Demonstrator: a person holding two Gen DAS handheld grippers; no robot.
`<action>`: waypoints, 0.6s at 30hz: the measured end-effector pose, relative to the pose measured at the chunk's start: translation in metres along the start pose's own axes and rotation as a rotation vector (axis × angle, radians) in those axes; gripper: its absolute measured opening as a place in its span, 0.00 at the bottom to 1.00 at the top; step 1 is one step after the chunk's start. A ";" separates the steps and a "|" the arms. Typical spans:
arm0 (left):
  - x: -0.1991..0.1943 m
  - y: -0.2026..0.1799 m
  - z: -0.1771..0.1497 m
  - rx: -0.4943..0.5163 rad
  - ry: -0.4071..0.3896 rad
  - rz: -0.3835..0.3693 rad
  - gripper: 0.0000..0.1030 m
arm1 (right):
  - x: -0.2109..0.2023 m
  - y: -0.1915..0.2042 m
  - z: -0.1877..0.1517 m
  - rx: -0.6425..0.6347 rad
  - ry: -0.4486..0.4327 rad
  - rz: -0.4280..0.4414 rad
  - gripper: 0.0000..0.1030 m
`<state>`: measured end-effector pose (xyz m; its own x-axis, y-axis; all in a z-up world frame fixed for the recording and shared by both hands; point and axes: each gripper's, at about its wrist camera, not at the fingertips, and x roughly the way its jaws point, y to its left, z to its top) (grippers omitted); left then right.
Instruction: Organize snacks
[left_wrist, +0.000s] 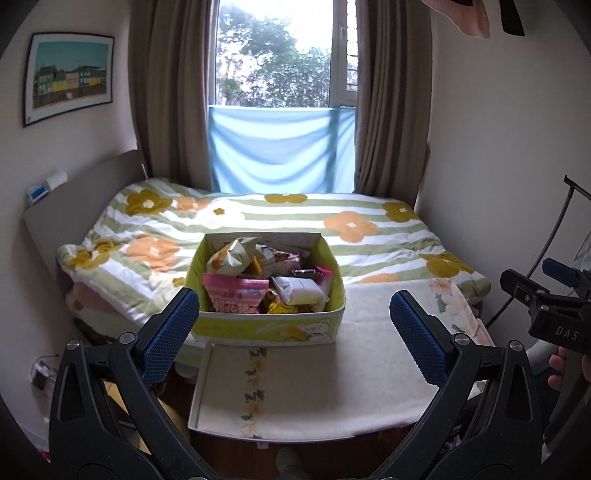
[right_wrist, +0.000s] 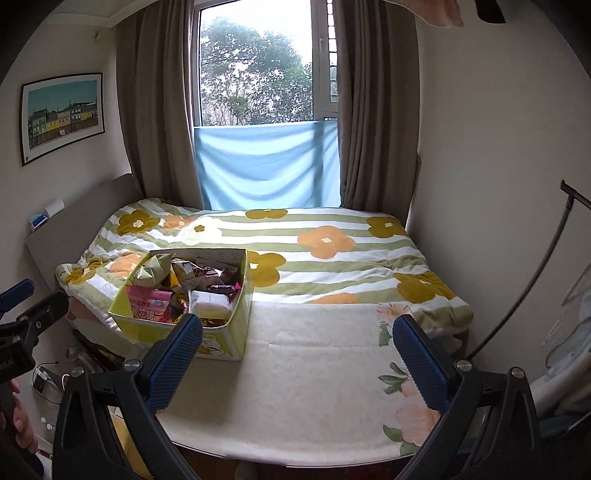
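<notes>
A yellow-green cardboard box full of mixed snack packets sits on the bed's near edge; it also shows in the right wrist view at the left. A pink packet and a white packet lie on top at its front. My left gripper is open and empty, just short of the box, its blue pads either side. My right gripper is open and empty over the cream cover, right of the box. The right gripper also shows at the right edge of the left wrist view.
The box's flat lid lies in front of it on the cream cover. A flowered striped quilt covers the bed behind. A headboard stands at the left, a wall at the right, a curtained window behind.
</notes>
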<state>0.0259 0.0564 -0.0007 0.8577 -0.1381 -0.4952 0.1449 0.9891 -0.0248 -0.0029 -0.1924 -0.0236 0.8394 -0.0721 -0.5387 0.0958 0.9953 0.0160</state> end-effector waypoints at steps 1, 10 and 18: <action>-0.003 -0.001 -0.001 0.001 -0.005 -0.002 1.00 | -0.002 -0.001 -0.001 0.004 -0.004 0.000 0.99; -0.009 -0.007 0.000 0.011 -0.025 0.001 1.00 | -0.012 -0.003 -0.004 0.009 -0.029 0.002 0.99; -0.008 -0.009 0.000 0.018 -0.028 0.003 1.00 | -0.012 -0.004 -0.006 0.012 -0.030 0.004 0.99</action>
<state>0.0178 0.0483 0.0033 0.8716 -0.1365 -0.4709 0.1507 0.9886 -0.0077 -0.0165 -0.1955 -0.0219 0.8555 -0.0706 -0.5130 0.0989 0.9947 0.0282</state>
